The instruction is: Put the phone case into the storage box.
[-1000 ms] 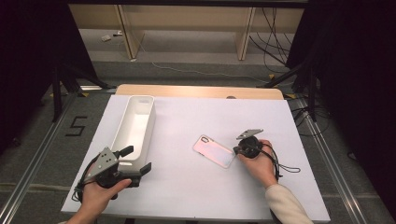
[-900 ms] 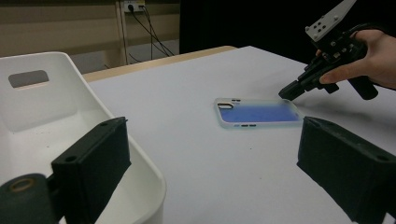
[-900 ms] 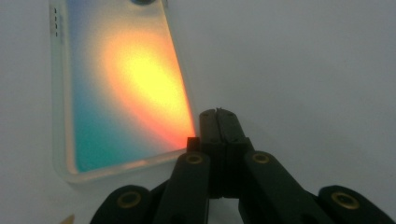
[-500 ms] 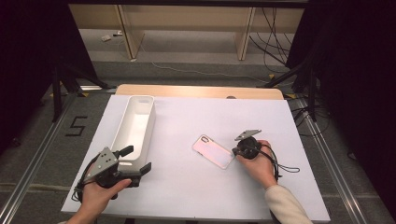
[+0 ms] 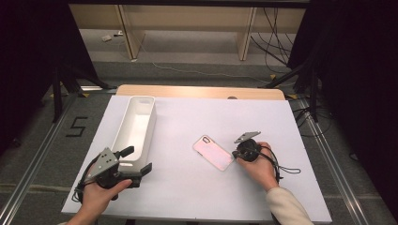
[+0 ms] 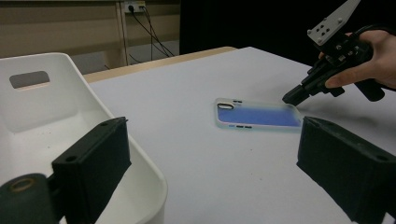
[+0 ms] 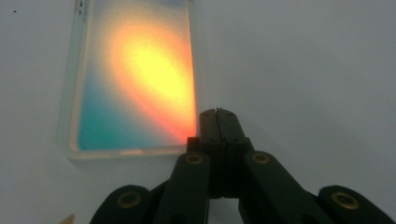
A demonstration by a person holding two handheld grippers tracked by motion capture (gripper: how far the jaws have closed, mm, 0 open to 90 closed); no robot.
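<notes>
A flat phone case (image 5: 212, 152) with a clear rim and iridescent pink-to-blue back lies on the counter (image 5: 187, 197), right of the white bin (image 5: 136, 126). The right gripper (image 7: 218, 113), jaws closed and empty, sits at its near corner. The left gripper (image 5: 141, 161) stands open beside the bin.

One mark — "5" (taped) on floor (image 5: 77, 126).

place: a lab or recording studio set up for tabletop handling work
table (image 5: 197, 187): covered by a plain white sheet, a strip of bare wood showing along the far edge
surroundings: black curtains (image 5: 356, 70) hang on both sides
floor: grey, with metal rails (image 5: 33, 159) beside the table, a taped mark (image 5: 77, 126) and loose cables (image 5: 277, 28)
background: plain wooden bench frames (image 5: 187, 23)
</notes>
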